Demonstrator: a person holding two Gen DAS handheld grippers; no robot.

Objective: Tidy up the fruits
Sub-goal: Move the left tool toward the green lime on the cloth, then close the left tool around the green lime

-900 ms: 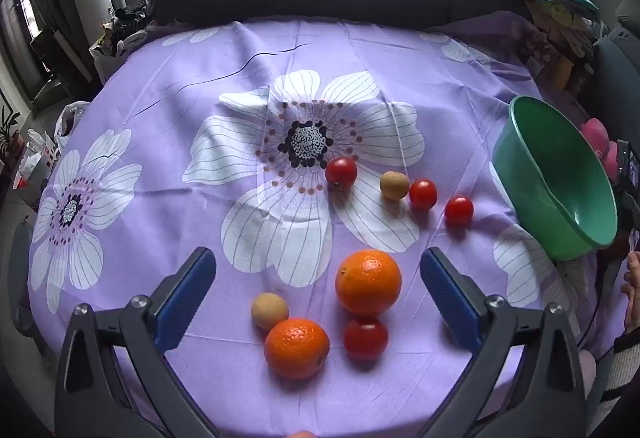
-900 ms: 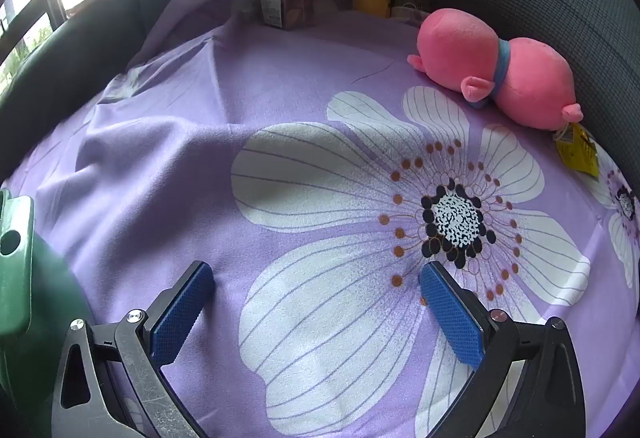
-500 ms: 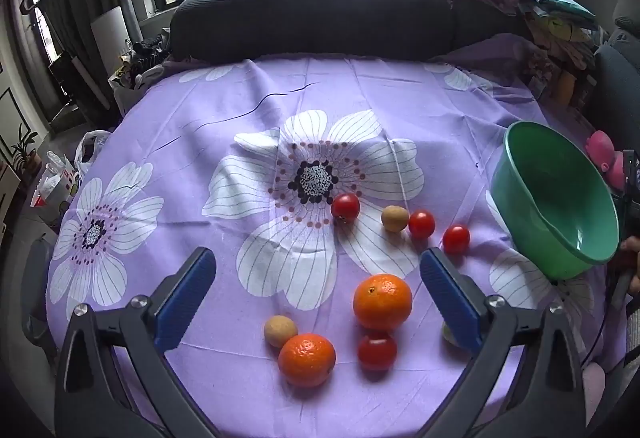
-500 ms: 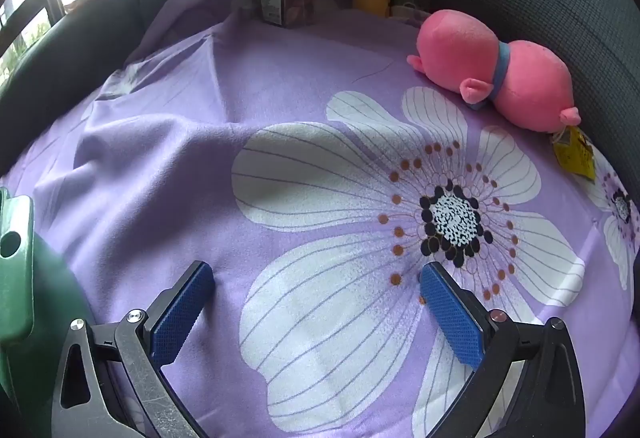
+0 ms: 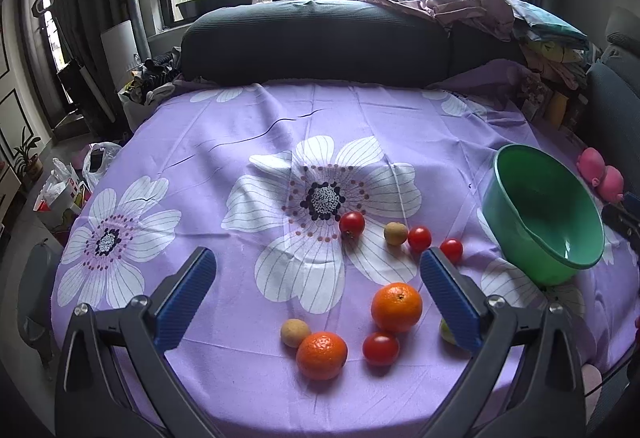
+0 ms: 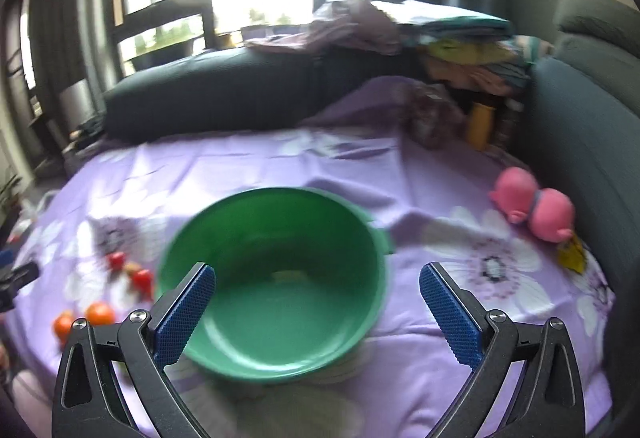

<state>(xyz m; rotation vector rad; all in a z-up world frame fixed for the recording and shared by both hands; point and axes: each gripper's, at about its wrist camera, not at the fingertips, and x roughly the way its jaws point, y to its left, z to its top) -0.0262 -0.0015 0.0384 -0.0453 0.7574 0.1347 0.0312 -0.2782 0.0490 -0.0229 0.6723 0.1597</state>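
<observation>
On the purple flowered cloth lie two oranges (image 5: 396,306) (image 5: 321,355), several red tomatoes (image 5: 352,223) (image 5: 380,348), two tan round fruits (image 5: 395,233) (image 5: 295,332) and a pale green fruit (image 5: 446,331) half hidden behind a finger. The empty green bowl (image 5: 520,194) stands to their right. My left gripper (image 5: 318,280) hangs open above the near fruits, touching none. My right gripper (image 6: 318,296) is open over the green bowl (image 6: 240,362), holding nothing; this view is blurred. The oranges (image 6: 99,313) show at its left edge.
A pink plush toy (image 6: 534,208) lies at the right by a dark sofa cushion (image 5: 316,38). A yellow bottle (image 6: 480,126) and a packet stand at the back right. Piled clothes (image 5: 480,10) rest on the sofa. Bags sit on the floor at the left (image 5: 72,186).
The left gripper has pulled back and tilted up, so the fruits look smaller and the window shows. The right gripper has swung left from the bare cloth to above the green bowl.
</observation>
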